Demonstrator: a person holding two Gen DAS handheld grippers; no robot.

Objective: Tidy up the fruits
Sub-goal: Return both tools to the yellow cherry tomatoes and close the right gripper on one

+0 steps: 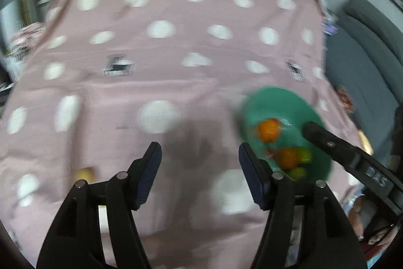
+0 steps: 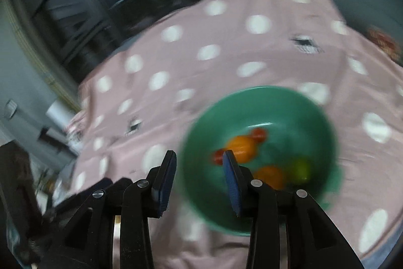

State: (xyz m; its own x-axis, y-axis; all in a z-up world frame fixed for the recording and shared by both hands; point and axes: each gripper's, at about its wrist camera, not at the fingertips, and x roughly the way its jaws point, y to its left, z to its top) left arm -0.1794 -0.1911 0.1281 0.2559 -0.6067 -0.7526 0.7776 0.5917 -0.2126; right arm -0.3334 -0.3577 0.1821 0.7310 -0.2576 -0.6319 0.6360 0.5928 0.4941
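Observation:
A green bowl [image 1: 277,97] stands on the pink dotted cloth at the right; in the right wrist view the bowl [image 2: 201,193] fills the lower middle. It holds two oranges [image 2: 243,145], a green fruit [image 2: 301,170] and small red fruits [image 2: 259,134]. My left gripper [image 1: 199,146] is open over bare cloth left of the bowl, nothing between its pads. My right gripper [image 2: 199,154] is open above the bowl's left rim, also with nothing between its pads. One of its black fingers [image 1: 327,143] reaches over the bowl in the left wrist view. Both views are blurred.
The pink cloth with white dots [image 1: 161,29] covers the table. A small pale yellow thing [image 1: 84,173] lies on it at the lower left, too blurred to name. A grey sofa [image 1: 365,54] stands to the right. Dark shelving [image 2: 83,24] stands behind the table.

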